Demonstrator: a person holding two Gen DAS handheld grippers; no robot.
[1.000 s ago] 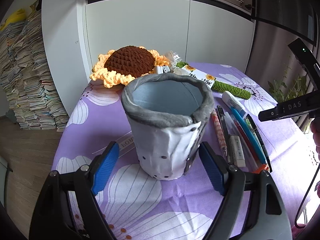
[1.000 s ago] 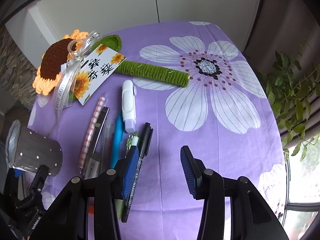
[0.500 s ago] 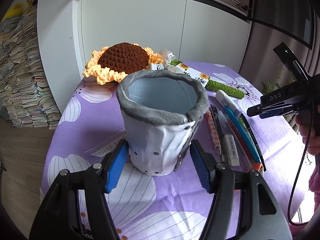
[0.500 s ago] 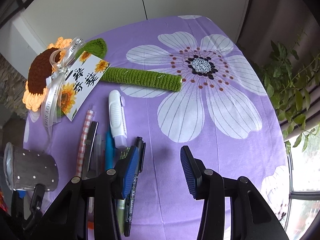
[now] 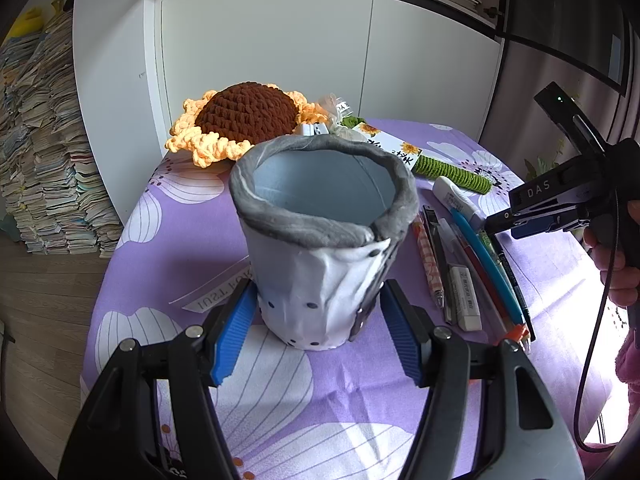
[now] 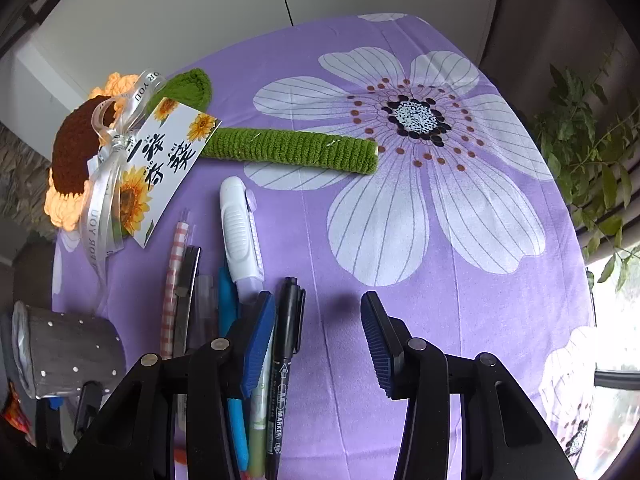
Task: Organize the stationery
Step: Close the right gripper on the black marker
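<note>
- I am closing my left gripper (image 5: 316,316) on the pen cup (image 5: 320,240); its blue pads are pressing both sides of the cup's base, and the cup is standing upright on the purple floral tablecloth (image 5: 280,392);
- just right of the cup, the pens and eraser (image 5: 464,296) are lying in a row;
- I am holding my right gripper (image 6: 318,340) half open over the black marker (image 6: 286,356), gripping nothing; the left pad is sitting beside the marker.
</note>
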